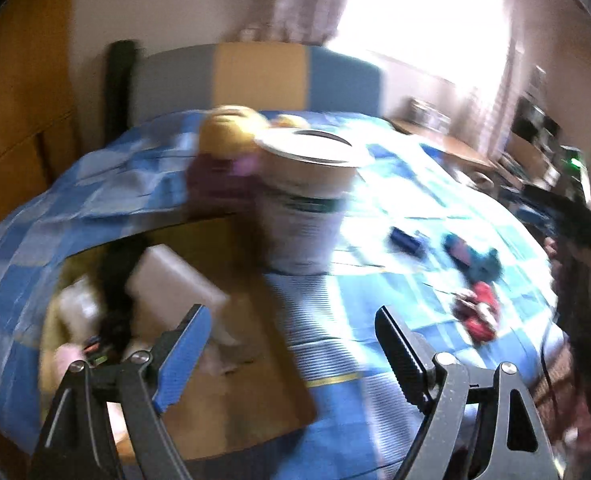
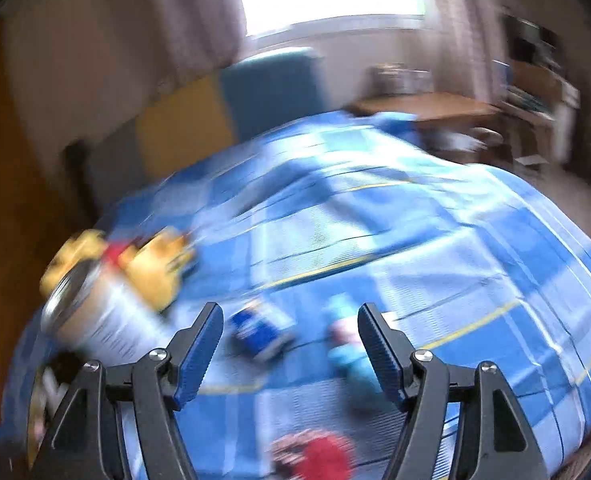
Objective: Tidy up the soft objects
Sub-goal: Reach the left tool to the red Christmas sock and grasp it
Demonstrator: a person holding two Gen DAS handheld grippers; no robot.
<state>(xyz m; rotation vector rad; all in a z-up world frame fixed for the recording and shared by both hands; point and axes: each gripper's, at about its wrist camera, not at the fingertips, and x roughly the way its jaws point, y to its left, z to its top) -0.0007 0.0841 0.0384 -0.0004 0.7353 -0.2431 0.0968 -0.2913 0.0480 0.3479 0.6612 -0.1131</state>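
A: Where are the soft things?

B: They lie spread on the blue checked bedspread [image 1: 415, 184]. A small dark blue item [image 1: 406, 241] sits just right of the tall white tin [image 1: 307, 200], a teal one [image 1: 475, 258] lies further right, and a red one [image 1: 480, 314] is nearest the camera. A yellow plush toy [image 1: 231, 128] sits behind the tin, touching it.

A: And the grippers?

B: The left gripper [image 1: 291, 352] has its jaws spread, with nothing between them; below it are the bedspread and a cardboard box [image 1: 251, 320] holding a white block. The right gripper [image 2: 289, 350] is spread too and grips nothing. The dark blue item shows between its fingers, on the bedspread beyond them. Both views are heavily blurred.
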